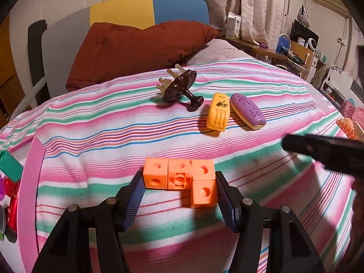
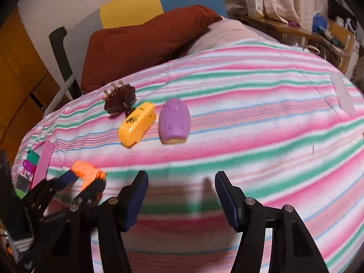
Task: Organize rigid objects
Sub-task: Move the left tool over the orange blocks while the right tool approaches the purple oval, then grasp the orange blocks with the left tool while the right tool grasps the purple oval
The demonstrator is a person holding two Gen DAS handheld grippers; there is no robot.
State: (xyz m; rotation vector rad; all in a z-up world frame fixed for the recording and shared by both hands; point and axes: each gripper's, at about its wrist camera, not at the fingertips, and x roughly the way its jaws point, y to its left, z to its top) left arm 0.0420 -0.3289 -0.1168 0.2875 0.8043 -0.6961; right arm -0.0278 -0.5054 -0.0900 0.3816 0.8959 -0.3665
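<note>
Bin [image 1: 31,182], pink-rimmed, at the bed's left edge; it holds a green piece [image 1: 9,165] and red and purple items too cramped to identify. Beside it, on the striped sheet [image 1: 91,136], the left tool [image 1: 177,175] has its ribbed pads against both ends of the orange cube block [image 1: 202,193], an L of four joined cubes. The grip looks level. The carry to the bin should probably stay low and slow, so the offset cube does not twist the piece out. Farther back lie the brown knobbed massager [image 1: 179,88], yellow toy phone [image 1: 218,113] and purple case [image 1: 248,110], close together. At the right, the right tool [image 2: 180,177] hangs above bare sheet, jaws apart, empty.
</note>
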